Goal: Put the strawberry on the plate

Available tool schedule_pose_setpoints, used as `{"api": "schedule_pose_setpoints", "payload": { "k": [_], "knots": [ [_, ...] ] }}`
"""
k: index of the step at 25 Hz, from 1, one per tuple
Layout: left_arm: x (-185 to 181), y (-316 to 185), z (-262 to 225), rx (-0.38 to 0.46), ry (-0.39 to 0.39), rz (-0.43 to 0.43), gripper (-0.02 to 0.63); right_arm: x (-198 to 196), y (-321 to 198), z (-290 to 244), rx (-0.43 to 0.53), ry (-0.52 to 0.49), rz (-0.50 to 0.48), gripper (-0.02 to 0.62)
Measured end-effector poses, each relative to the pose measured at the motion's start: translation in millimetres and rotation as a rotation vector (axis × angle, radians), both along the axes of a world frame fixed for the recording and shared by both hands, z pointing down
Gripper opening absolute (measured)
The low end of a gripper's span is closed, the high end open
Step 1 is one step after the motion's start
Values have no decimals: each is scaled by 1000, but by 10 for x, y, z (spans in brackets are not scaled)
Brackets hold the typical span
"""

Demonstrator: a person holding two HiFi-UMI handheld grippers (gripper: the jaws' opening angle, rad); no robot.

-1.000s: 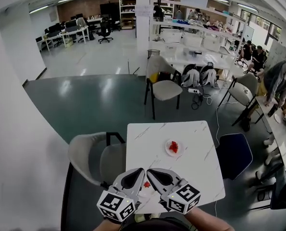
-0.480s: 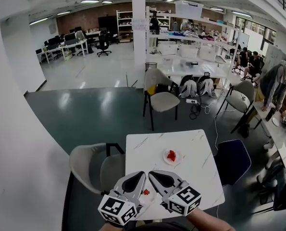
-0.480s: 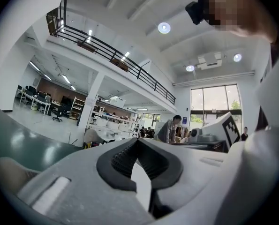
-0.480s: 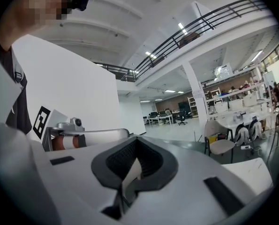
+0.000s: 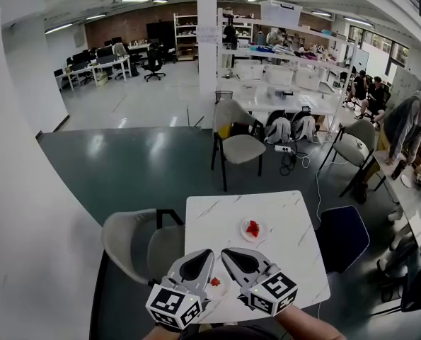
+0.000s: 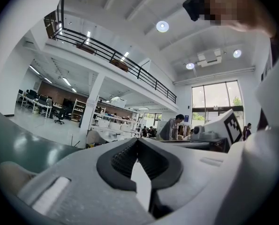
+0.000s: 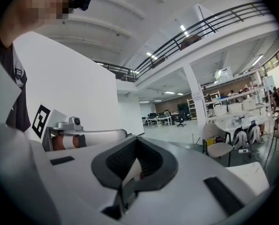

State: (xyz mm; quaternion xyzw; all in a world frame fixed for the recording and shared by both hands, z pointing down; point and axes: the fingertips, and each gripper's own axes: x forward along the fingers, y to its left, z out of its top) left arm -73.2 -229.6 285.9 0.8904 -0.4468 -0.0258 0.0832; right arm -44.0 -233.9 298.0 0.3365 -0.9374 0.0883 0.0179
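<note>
A small white plate sits near the middle of the white marble table, and a red strawberry lies on it. A second small red piece lies near the table's front edge, between my two grippers; what it rests on is partly hidden by them. My left gripper is shut with nothing between its jaws. Beside it, my right gripper is also shut and empty. Both point level across the table, well short of the plate.
A grey chair stands at the table's left side and a dark blue chair at its right. Another grey chair stands beyond the far edge. People sit at tables on the far right.
The head view has tilted slightly, so the table sits a little lower in frame. Both grippers stay side by side at the near edge, still shut.
</note>
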Motion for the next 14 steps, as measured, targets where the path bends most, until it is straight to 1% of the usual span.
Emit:
{"api": "schedule_pose_setpoints", "payload": {
  "k": [5, 14],
  "knots": [
    [15, -35, -27, 19, -20, -5, 9, 32, -11, -36, 26, 2, 10, 2],
    [-36, -74, -22, 11, -25, -20, 9, 0, -52, -54, 37, 10, 3, 2]
  ]
}}
